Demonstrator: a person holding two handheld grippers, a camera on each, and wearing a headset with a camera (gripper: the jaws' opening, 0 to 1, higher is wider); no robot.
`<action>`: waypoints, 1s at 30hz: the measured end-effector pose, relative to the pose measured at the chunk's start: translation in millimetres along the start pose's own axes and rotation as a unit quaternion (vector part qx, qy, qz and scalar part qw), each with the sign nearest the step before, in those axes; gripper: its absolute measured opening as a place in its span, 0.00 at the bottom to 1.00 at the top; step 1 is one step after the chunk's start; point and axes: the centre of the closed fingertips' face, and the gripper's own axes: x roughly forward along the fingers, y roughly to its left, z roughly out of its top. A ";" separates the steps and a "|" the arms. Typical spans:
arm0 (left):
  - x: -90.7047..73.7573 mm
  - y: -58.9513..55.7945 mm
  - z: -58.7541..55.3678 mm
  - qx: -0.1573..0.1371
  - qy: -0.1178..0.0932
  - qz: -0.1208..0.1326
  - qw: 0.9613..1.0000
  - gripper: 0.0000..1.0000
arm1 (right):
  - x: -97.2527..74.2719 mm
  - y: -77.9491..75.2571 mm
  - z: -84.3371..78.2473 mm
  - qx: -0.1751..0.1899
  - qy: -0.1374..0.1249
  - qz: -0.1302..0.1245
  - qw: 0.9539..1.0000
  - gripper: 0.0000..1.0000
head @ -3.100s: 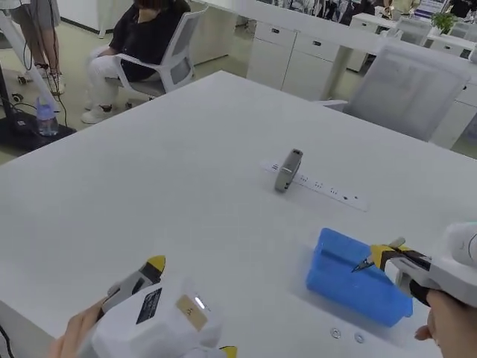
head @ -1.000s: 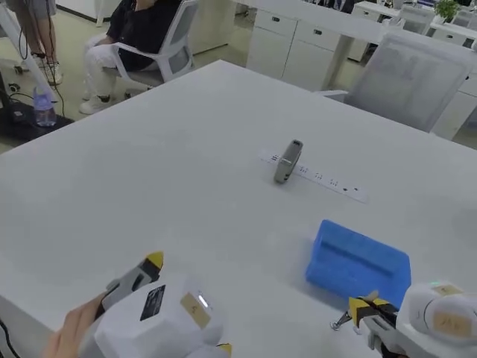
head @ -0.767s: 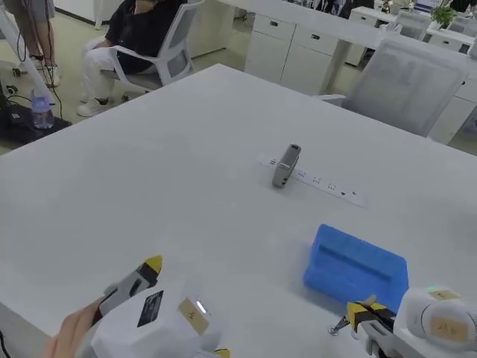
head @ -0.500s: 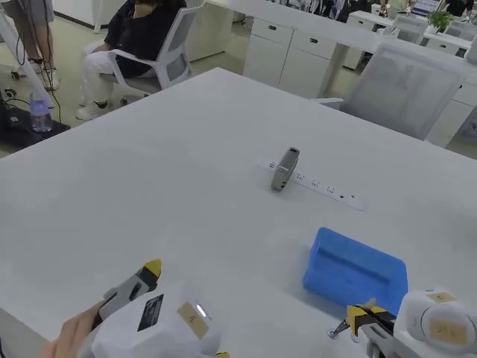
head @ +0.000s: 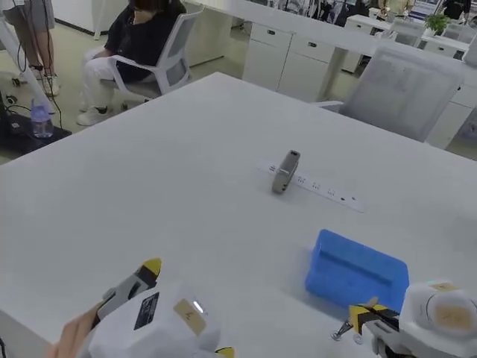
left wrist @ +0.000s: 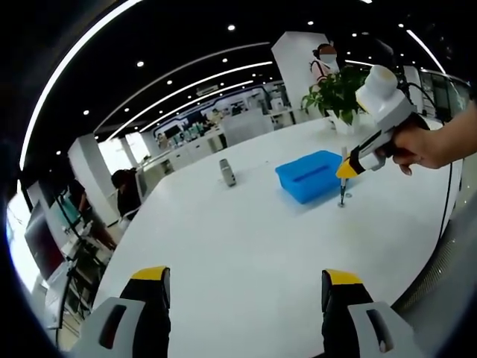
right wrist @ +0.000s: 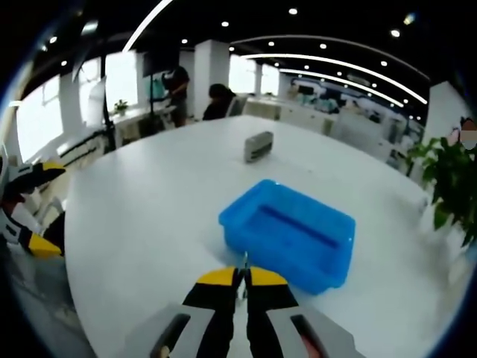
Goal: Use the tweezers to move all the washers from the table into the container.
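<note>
The blue container (head: 358, 270) sits on the white table (head: 171, 186) at the near right. My right gripper (head: 364, 313) is shut on thin metal tweezers (head: 341, 330), held just in front of the container's near wall. The tweezers (left wrist: 341, 188) point down and their tip is at the table surface. I cannot make out a washer at the tip. In the right gripper view the tweezers (right wrist: 244, 262) stick out of the right gripper (right wrist: 242, 277), with the container (right wrist: 291, 231) right ahead. My left gripper (left wrist: 246, 280) is open, holds nothing, and hovers at the near left (head: 186, 309).
A white power strip (head: 328, 191) lies mid-table with a grey block (head: 285, 171) standing on its left end. White office chairs (head: 406, 89) stand at the far side, and a seated person (head: 138, 37) is at the far left. A potted plant (left wrist: 339, 89) stands beyond the container.
About three seconds ago the right gripper held the tweezers over the container; it has come down to the table on the container's near side. The left gripper has stayed put.
</note>
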 end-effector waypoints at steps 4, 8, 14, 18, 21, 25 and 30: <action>0.3 -1.1 -0.7 0.003 0.002 -0.002 1.000 0.85 | -4.6 0.3 1.2 0.004 -0.001 0.006 1.000 0.00; 0.5 -1.8 -1.4 0.005 0.005 -0.003 1.000 0.85 | -10.3 -1.7 8.6 0.009 -0.010 0.012 1.000 0.00; 1.4 -3.0 -2.6 0.007 0.008 -0.006 1.000 0.85 | -19.7 -9.5 23.8 0.023 -0.025 0.012 0.999 0.00; 1.3 -2.5 -3.0 0.005 0.009 -0.006 1.000 0.85 | -23.5 -17.6 36.1 0.036 -0.039 0.009 0.999 0.00; 1.3 -3.3 -3.2 0.009 0.011 -0.007 1.000 0.85 | -26.3 -22.0 45.5 0.038 -0.049 0.005 0.998 0.00; 1.7 -3.9 -3.5 0.010 0.012 -0.008 1.000 0.85 | -27.1 -24.6 55.9 0.035 -0.062 0.002 0.997 0.00; 2.1 -4.4 -4.4 0.012 0.014 -0.009 1.000 0.85 | -27.2 -29.6 65.7 0.022 -0.068 -0.001 0.997 0.00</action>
